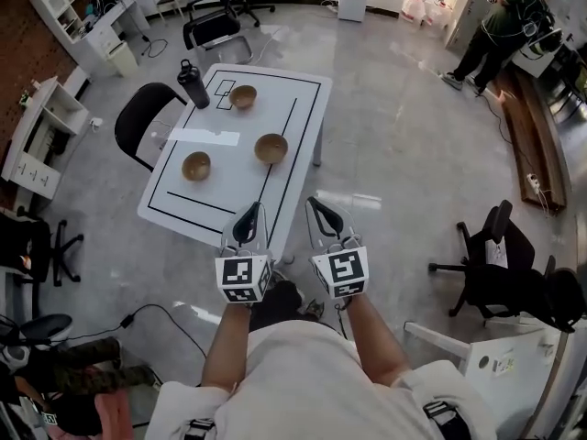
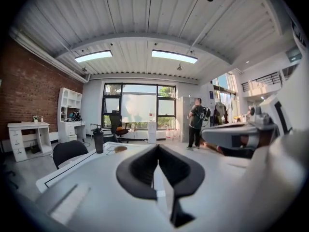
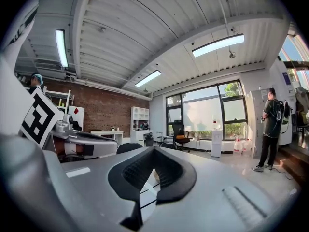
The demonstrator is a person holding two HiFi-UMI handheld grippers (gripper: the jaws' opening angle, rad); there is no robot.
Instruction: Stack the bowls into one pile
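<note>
Head view: three bowls stand apart from one another on the white desk (image 1: 229, 204), none stacked. The far bowl (image 1: 243, 96) sits near a dark bottle (image 1: 193, 84). The middle bowl (image 1: 271, 148) and the near bowl (image 1: 196, 166) sit closer to the holder. A black chair (image 1: 147, 122) stands at the desk's left side. The left tongs (image 1: 249, 214) and right tongs (image 1: 316, 207) are side by side at the desk's near edge, well short of every bowl. This view does not show clearly how far apart the jaws of either tongs stand.

Left gripper view: the left tongs (image 2: 157, 148) are closed tip to tip with nothing between them. Past them are the bottle (image 2: 98, 140), one bowl (image 2: 120, 149) just beside it, and the chair (image 2: 70, 151). The other two bowls cannot be made out here. The right tongs (image 2: 236, 135) show at the right edge. A person (image 2: 196, 122) stands by the windows; the head view places that person (image 1: 514, 26) at a far bench.

Right gripper view: the right tongs (image 3: 153, 150) are likewise closed and empty. Only a sliver of the desk (image 3: 145, 190) with its black line shows under the jaws. No bowl is clearly visible. The left tongs (image 3: 82, 145) show at the left, and the person (image 3: 271, 129) at the right.
</note>
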